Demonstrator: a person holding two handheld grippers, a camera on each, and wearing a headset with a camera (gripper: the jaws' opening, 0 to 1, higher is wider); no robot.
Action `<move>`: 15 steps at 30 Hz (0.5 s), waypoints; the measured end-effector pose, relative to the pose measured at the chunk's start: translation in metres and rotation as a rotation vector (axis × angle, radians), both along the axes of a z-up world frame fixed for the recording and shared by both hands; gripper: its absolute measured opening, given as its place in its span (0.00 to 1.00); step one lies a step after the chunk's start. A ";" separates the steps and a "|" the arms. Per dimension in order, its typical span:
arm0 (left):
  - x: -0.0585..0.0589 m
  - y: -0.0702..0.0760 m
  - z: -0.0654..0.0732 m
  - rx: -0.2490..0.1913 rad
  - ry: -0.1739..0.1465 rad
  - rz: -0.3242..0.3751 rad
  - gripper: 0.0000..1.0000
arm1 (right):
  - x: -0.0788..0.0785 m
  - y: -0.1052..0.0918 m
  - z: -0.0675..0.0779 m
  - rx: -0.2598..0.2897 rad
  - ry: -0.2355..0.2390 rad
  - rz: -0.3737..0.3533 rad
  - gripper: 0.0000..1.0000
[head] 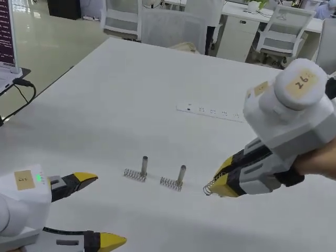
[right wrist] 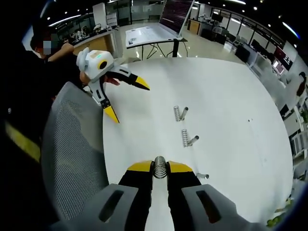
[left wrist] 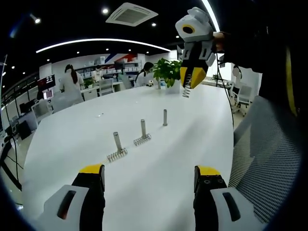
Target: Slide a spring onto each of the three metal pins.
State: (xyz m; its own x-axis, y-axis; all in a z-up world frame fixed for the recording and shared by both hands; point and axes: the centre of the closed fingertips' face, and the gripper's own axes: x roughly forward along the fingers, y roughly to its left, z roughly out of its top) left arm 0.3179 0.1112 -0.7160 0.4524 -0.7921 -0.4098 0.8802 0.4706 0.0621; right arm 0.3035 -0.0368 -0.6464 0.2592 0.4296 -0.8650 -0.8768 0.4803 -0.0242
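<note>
Two upright metal pins [head: 144, 164] [head: 182, 173] stand on the white table [head: 131, 94], each with a spring [head: 135, 175] [head: 170, 183] lying flat at its base. My right gripper [head: 214, 185] is shut on a third spring [head: 208, 188], just right of the second pin. In the left gripper view a third pin [left wrist: 164, 117] stands bare, below the right gripper [left wrist: 191, 78] and its hanging spring [left wrist: 185, 90]. The right gripper view has the held spring [right wrist: 160, 167] between the jaws, the bare pin [right wrist: 202, 175] close beside it. My left gripper [head: 105, 210] is open, near the front edge.
A white power strip [head: 210, 112] lies farther back on the table. A laptop [head: 5, 37] with a black cable [head: 23, 92] sits off the left edge. Office chairs [head: 283, 31] line the far side, and a mesh chair back [right wrist: 72, 154] is close behind me.
</note>
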 end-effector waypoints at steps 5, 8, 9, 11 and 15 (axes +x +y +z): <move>0.000 0.000 0.001 0.001 -0.004 0.002 0.73 | 0.009 -0.019 0.005 -0.024 -0.009 -0.033 0.08; 0.000 0.001 0.001 0.001 -0.005 0.004 0.73 | 0.013 -0.029 0.008 -0.037 -0.011 -0.048 0.08; 0.000 0.001 0.000 0.004 -0.004 0.004 0.73 | 0.017 -0.034 0.009 -0.046 -0.016 -0.059 0.08; 0.000 0.001 0.001 0.002 -0.006 0.001 0.72 | 0.022 -0.042 0.010 -0.057 -0.020 -0.076 0.08; 0.000 0.001 0.002 0.001 -0.009 0.002 0.72 | 0.034 -0.053 0.004 -0.067 -0.009 -0.113 0.08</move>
State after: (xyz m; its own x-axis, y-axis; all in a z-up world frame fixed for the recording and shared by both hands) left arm 0.3181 0.1124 -0.7144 0.4576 -0.7908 -0.4065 0.8786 0.4725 0.0700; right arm 0.3375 -0.0897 -0.6428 0.3107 0.3386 -0.8882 -0.8165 0.5734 -0.0671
